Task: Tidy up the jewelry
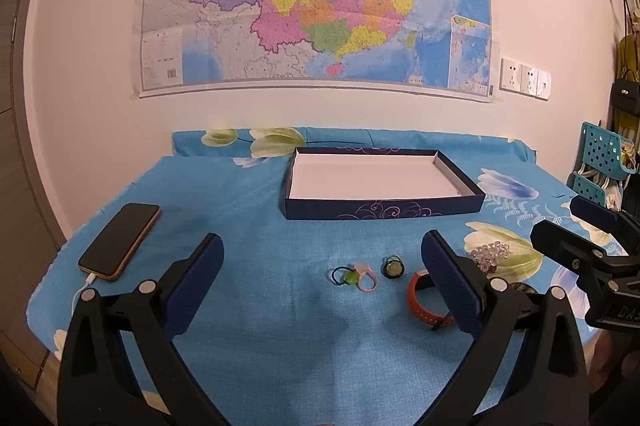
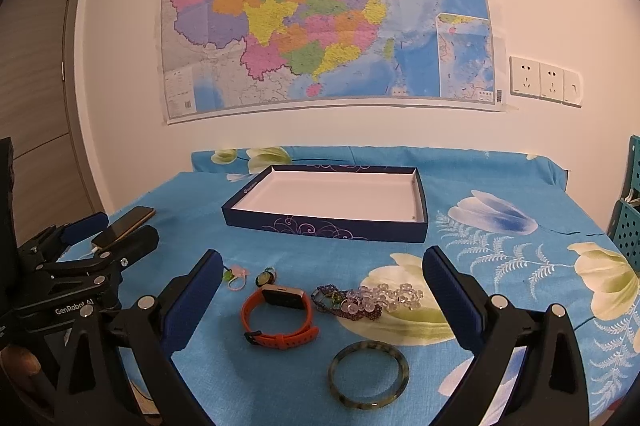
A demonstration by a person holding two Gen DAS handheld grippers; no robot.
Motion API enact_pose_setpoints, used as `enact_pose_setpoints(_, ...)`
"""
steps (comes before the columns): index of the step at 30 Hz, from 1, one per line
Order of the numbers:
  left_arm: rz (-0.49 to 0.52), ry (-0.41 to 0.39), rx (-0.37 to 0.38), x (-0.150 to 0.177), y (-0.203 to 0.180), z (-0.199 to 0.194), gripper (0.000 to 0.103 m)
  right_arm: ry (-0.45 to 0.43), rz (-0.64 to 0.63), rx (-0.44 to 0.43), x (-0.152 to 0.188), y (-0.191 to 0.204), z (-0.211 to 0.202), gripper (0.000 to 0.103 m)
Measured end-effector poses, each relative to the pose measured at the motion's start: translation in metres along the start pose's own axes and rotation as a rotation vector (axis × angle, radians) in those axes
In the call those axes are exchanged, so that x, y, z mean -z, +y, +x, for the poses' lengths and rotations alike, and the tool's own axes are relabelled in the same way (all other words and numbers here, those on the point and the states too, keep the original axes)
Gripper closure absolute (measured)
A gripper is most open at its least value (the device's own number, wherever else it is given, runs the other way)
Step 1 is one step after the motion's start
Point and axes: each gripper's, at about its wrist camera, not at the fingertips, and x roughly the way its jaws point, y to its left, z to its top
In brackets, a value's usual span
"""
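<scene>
Right wrist view shows the jewelry lying loose on a blue flowered cloth (image 2: 280,378) that covers the surface. An orange watch (image 2: 278,318) with a rubbery perforated strap and dark rectangular face sits just left of a tangle of clear and purple bead bracelets (image 2: 370,300). Nearer the camera lies a smooth, mottled green bangle (image 2: 369,374), a plain closed ring. Left of the watch are a small round green ring (image 2: 265,278) and a pink hair tie (image 2: 237,276). Beyond them all, well apart, stands a shallow rectangular box (image 2: 328,226), dark blue card with pale swirls outside and white inside. The right gripper (image 2: 322,296) hovers over the watch and beads, fingers spread wide and holding nothing. The left gripper (image 1: 322,276) hangs above the ring and hair tie, its ridged blue fingers (image 1: 200,274) likewise released. A dark phone (image 1: 120,240) on a white cable lies at the left.
</scene>
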Motion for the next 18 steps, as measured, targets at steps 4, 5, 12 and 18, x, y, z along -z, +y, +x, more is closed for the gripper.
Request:
enact_pose_setpoints(4,0.000,0.000,0.001,0.0003,0.0000,-0.0002,0.006,0.002,0.002,-0.003,-0.0001,-0.0004,0.0007,0.006)
enact_pose_setpoints(5,0.000,0.000,0.002,0.0003,0.0000,-0.0003,0.006,0.002,0.002,-0.005,0.0002,-0.0010,0.0007,0.006)
enact_pose_setpoints(12,0.000,-0.001,0.002,0.0005,0.0004,-0.0012,0.006,0.001,0.001,-0.002,0.0009,-0.0001,0.0010,0.006)
enact_pose_setpoints(18,0.002,-0.003,0.001,0.0004,0.0008,-0.0020,0.006,0.000,0.003,-0.007,0.0003,-0.0007,0.0022,0.006)
